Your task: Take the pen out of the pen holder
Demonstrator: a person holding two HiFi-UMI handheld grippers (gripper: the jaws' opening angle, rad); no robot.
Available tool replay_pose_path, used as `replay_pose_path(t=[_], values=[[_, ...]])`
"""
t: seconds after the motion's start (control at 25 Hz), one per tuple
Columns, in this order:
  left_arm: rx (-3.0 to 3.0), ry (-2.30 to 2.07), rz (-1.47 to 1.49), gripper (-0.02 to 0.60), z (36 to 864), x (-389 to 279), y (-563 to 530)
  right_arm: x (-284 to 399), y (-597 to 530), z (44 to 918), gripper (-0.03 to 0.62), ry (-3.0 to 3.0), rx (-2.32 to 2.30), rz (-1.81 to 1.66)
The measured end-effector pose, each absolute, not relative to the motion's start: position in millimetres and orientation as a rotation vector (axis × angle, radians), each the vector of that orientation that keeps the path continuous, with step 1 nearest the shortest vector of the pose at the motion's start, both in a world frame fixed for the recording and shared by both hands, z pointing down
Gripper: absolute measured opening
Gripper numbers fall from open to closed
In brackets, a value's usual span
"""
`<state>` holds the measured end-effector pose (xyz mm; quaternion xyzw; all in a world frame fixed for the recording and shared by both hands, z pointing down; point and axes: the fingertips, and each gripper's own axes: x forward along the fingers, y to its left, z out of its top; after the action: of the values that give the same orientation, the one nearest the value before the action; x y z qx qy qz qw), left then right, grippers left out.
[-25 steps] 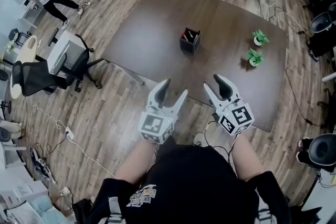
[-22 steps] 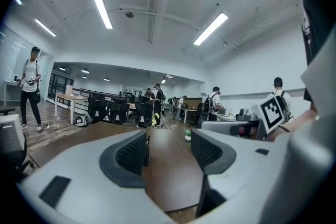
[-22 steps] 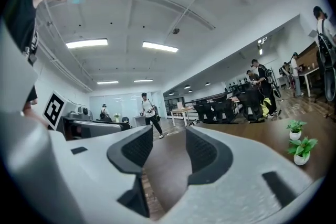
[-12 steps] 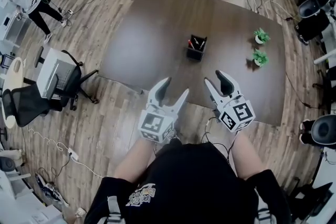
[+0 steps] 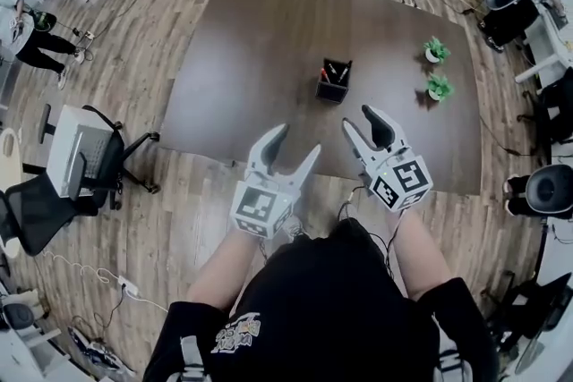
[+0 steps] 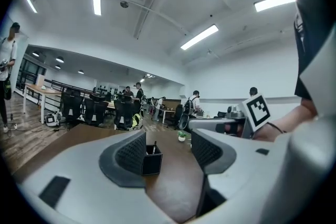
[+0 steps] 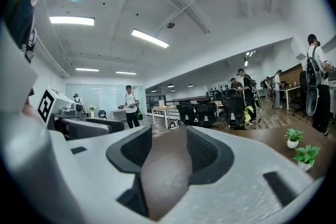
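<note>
A black square pen holder (image 5: 333, 81) stands near the middle of the dark brown table (image 5: 251, 58) with several pens in it, some with red ends. In the left gripper view the pen holder (image 6: 151, 160) shows between the jaws, still well ahead of them, with a pen (image 6: 155, 144) sticking up. My left gripper (image 5: 292, 148) is open at the table's near edge. My right gripper (image 5: 363, 128) is open too, just over that edge, below and right of the holder. Both grippers hold nothing.
Two small potted plants (image 5: 436, 50) (image 5: 439, 87) stand on the table's right part. An office chair and a desk (image 5: 85, 157) are to the left, more chairs (image 5: 515, 0) at the right. A person (image 5: 31, 29) stands at the far left.
The table and pen holder have shifted nearer in the head view as I came forward. Both grippers now reach the table's near edge. The person at the left has slid toward the frame's edge.
</note>
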<state>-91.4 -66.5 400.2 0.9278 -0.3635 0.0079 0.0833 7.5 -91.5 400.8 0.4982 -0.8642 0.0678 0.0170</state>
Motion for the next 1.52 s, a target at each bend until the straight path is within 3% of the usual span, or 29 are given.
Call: replay_pose_path(t=[0.6,1.52], values=[[2.773,-1.044,0.036,0.244,405.5,-57.1,-111.8,39.3,-170.5,416.2,0.213,-2.643,1.518,0.212],[2.688,-1.080,0.130,0.244,444.6,-9.5,-179.0,77.2,-286.5,524.6,0.207,-2.555,1.372,0.383]])
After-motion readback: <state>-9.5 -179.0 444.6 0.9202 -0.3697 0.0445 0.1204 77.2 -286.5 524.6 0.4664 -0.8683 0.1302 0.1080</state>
